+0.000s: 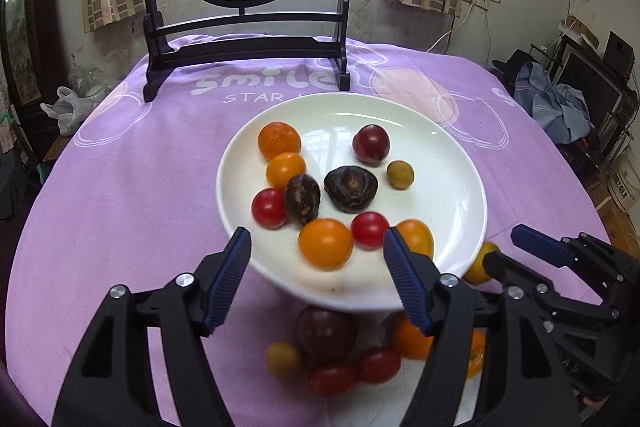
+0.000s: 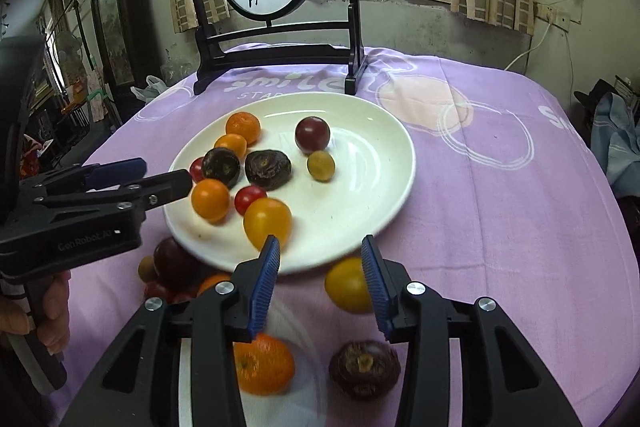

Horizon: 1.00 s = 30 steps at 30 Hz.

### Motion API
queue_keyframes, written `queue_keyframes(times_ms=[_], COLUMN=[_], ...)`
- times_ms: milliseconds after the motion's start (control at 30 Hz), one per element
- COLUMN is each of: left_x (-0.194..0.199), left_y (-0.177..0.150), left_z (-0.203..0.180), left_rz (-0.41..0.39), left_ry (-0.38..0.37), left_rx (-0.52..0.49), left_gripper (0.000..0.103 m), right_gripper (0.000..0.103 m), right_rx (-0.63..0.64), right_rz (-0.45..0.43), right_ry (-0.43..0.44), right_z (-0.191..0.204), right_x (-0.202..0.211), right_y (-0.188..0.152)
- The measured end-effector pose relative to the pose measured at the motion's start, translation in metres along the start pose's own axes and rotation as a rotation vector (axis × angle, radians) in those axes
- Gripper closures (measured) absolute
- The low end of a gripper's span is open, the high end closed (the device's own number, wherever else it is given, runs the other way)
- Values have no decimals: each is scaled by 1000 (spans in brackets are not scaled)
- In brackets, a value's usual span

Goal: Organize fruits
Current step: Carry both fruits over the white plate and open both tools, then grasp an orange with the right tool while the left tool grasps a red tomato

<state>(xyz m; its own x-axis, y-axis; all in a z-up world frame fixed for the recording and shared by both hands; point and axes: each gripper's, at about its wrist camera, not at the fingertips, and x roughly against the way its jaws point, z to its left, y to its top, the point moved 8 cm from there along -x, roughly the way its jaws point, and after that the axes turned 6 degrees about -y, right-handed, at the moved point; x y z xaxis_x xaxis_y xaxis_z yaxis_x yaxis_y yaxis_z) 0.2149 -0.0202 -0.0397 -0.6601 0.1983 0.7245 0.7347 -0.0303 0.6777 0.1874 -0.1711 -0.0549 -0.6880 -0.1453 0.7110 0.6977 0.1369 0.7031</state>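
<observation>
A white plate (image 1: 440, 155) on the purple cloth holds several small fruits: orange and red tomatoes, a tangerine (image 1: 279, 141), a dark red plum (image 1: 371, 144), two dark brown water chestnuts (image 1: 351, 189) and a longan (image 1: 400, 175). My left gripper (image 1: 316, 251) is open over the plate's near rim, above an orange tomato (image 1: 325, 243). My right gripper (image 2: 320, 259) is open just off the plate's (image 2: 360, 195) near edge, with a yellow tomato (image 2: 347, 285) on the cloth between its fingers. It also shows in the left wrist view (image 1: 516, 247).
More fruits lie on the cloth near me: a tangerine (image 2: 262, 363), a water chestnut (image 2: 364, 367), a plum (image 1: 326, 333), red tomatoes (image 1: 378, 363) and a longan (image 1: 283, 359). A dark wooden screen stand (image 1: 248, 55) with a round painted panel stands behind the plate.
</observation>
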Motion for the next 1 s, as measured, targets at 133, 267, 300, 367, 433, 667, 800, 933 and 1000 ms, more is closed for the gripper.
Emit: queue_keyframes(times_ms=[133,267,300,367,433,667,800,933,1000], left_x=[15,28,31,38,43,48,49,46,44], left_y=[-19,-42,-46,-56,-65,-87,-92,-94,-95], left_z=[1,4,5,6,6,8,5,7,9], left_rz=[1,43,43,38,38,46,40,48,53], left_ry=[9,-20,-23,-21,-18,0,-8,-14,-23], left_rx=[0,36,42,45,43,28,6,10,15], left_gripper=[26,25,22,19,19,15,11,11,11], right_gripper=[55,53,52,48,47,47,47,47,47], right_rx=[-3,-14,-17,-18,-8,48,90,110,116], right_rz=[5,11,10,9,13,45,74,109,126], right_ry=[-14,-2,2,9,14,40,46,35,18], right_z=[-5,-6,-5,-4,0,22,35,43,43], right_x=[11,25,29,35,40,48,42,29,21], right_y=[-17,-34,-39,-48,-57,-81,-86,-90,-89])
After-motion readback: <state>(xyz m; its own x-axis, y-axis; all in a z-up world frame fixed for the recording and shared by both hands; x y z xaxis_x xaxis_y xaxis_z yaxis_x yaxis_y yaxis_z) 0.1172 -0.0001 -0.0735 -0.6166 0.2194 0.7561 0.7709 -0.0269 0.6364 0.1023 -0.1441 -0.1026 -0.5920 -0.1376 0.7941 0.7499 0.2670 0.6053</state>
